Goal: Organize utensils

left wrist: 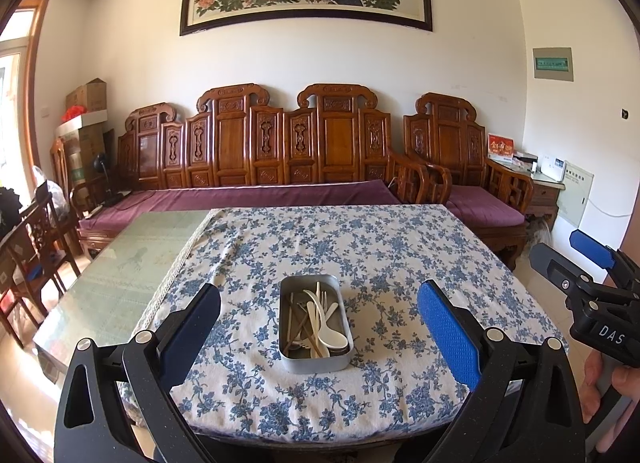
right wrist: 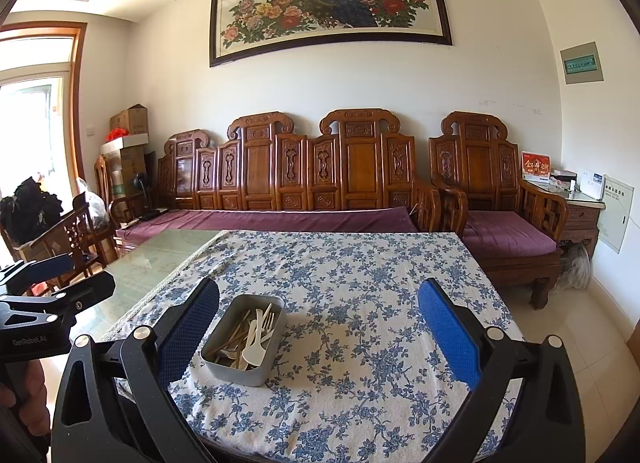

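Observation:
A grey metal tin sits on the blue-flowered tablecloth, near the table's front edge. Inside lie several utensils: white spoons, forks and wooden sticks. My left gripper hangs open above the front edge, its fingers on either side of the tin and nothing between them. In the right wrist view the same tin lies left of centre, close to the left finger of my open right gripper. The right gripper also shows at the right of the left wrist view, and the left gripper at the left of the right wrist view.
The cloth covers the right part of the table; bare green glass shows on the left. A carved wooden bench with purple cushions stands behind, an armchair to its right. Wooden chairs stand at the left. A hand holds the right gripper's handle.

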